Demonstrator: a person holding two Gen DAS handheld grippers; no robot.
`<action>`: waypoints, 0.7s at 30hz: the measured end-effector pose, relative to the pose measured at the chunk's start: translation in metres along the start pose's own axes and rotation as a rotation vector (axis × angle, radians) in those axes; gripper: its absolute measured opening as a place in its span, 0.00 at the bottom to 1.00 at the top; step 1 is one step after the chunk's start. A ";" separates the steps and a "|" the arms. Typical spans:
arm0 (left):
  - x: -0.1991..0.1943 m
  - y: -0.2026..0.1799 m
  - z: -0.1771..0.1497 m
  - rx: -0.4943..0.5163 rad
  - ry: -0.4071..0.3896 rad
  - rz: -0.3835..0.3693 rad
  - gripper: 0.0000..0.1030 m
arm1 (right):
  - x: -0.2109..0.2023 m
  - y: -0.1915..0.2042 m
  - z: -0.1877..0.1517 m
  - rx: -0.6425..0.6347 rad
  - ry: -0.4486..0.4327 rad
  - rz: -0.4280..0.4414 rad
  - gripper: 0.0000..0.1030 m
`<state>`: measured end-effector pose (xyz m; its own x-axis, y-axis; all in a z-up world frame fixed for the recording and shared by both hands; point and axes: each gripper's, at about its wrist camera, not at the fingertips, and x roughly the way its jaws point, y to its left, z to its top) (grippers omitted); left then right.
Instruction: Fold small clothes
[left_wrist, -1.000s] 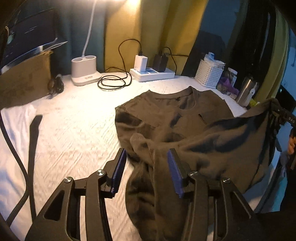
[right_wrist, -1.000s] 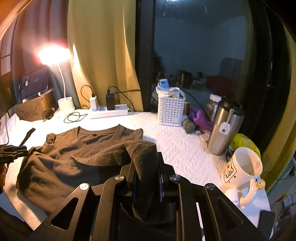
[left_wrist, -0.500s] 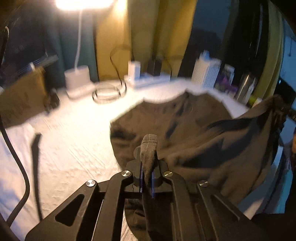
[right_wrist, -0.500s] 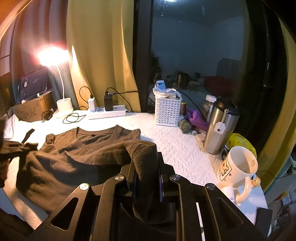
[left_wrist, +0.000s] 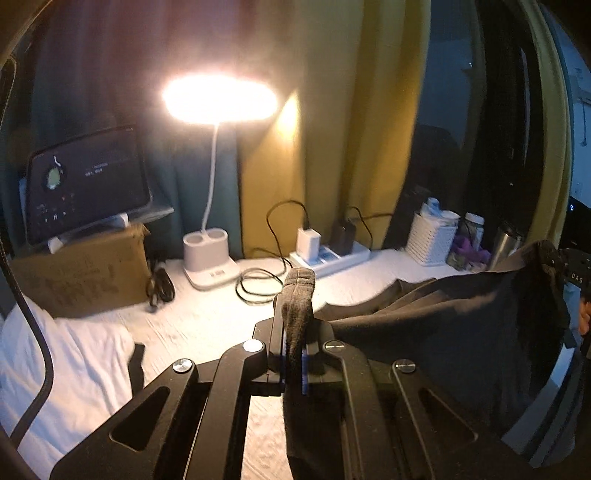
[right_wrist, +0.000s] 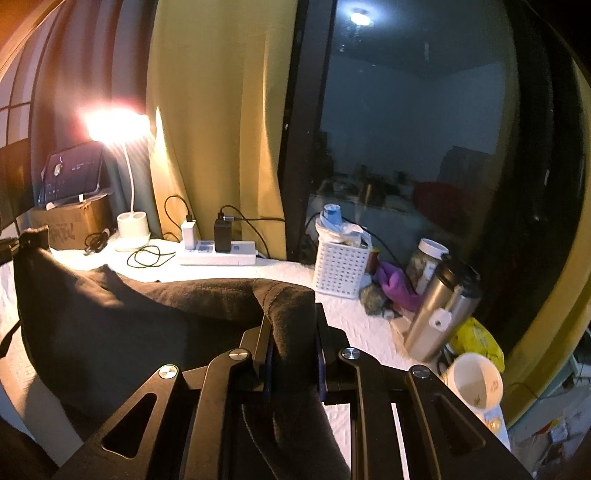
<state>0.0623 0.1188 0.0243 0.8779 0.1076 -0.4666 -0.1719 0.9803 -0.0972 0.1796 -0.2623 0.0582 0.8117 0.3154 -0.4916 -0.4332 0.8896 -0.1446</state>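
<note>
Both grippers pinch the dark shirt (left_wrist: 461, 332) by its hem corners, raising it off the table (left_wrist: 207, 325) so it can fold forward. The left gripper (left_wrist: 293, 354) has just clamped tight on one corner; the right gripper (right_wrist: 293, 354) grips a thicker bunch.

Pinched between the matt black fingers (left_wrist: 275, 332), the dark shirt (left_wrist: 461, 332) is soft matt cloth with a stitched hem. Beyond them, textured white cloth covers the table (right_wrist: 373, 325); the tumbler (right_wrist: 439, 310) is brushed metal.

left hand-held gripper (left_wrist: 293, 363) pinching dark shirt (left_wrist: 461, 332), lit lamp (left_wrist: 218, 99)
</note>
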 end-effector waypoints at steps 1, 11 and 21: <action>0.003 0.003 0.002 0.002 -0.005 0.008 0.03 | 0.007 0.000 0.003 0.000 0.005 0.007 0.17; 0.053 0.029 0.001 0.010 0.044 0.065 0.03 | 0.097 0.001 0.011 0.010 0.104 0.056 0.17; 0.121 0.049 -0.033 -0.031 0.179 0.060 0.04 | 0.200 -0.012 -0.014 0.043 0.280 0.070 0.17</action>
<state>0.1455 0.1748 -0.0660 0.7727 0.1319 -0.6209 -0.2378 0.9671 -0.0906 0.3418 -0.2143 -0.0501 0.6382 0.2786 -0.7177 -0.4626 0.8839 -0.0682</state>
